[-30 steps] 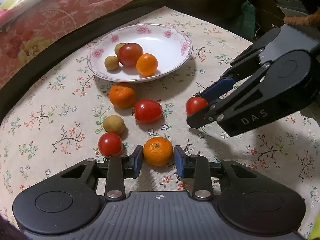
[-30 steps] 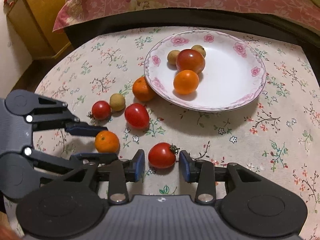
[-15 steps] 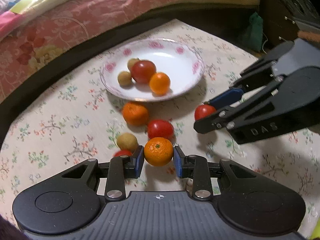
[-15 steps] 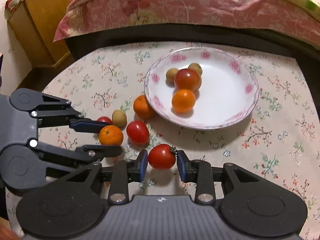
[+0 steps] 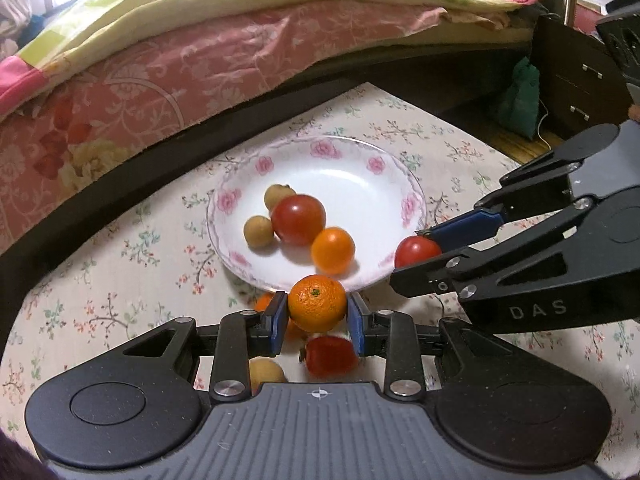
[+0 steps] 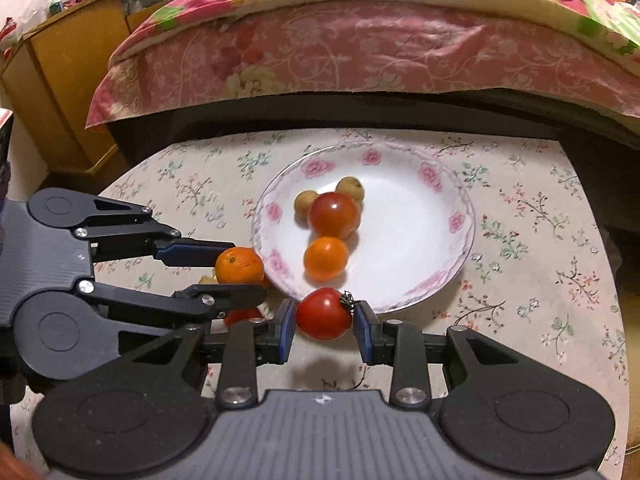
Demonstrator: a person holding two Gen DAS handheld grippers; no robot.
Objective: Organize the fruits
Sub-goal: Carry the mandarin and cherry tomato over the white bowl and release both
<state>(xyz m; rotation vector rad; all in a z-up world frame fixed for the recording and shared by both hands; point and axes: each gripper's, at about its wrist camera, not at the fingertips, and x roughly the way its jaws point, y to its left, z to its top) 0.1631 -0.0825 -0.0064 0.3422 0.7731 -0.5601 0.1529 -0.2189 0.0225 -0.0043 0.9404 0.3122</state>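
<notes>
Hovering at the plate's [image 5: 412, 184] near rim, the left gripper [image 5: 317, 312] clamps a mandarin [image 5: 317, 302] while the right gripper [image 6: 324, 322] pinches a tomato [image 6: 323, 313].

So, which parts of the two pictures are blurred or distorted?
Left wrist view: the tomato and the longan beneath the left gripper are smeared; bright glare at the top left. Right wrist view: mostly sharp. Both fisheye views bend the table edge.

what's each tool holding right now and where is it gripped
The left tool clamps the tangerine by its opposite sides. The right tool clamps the tomato by its sides, stem end against one pad.
</notes>
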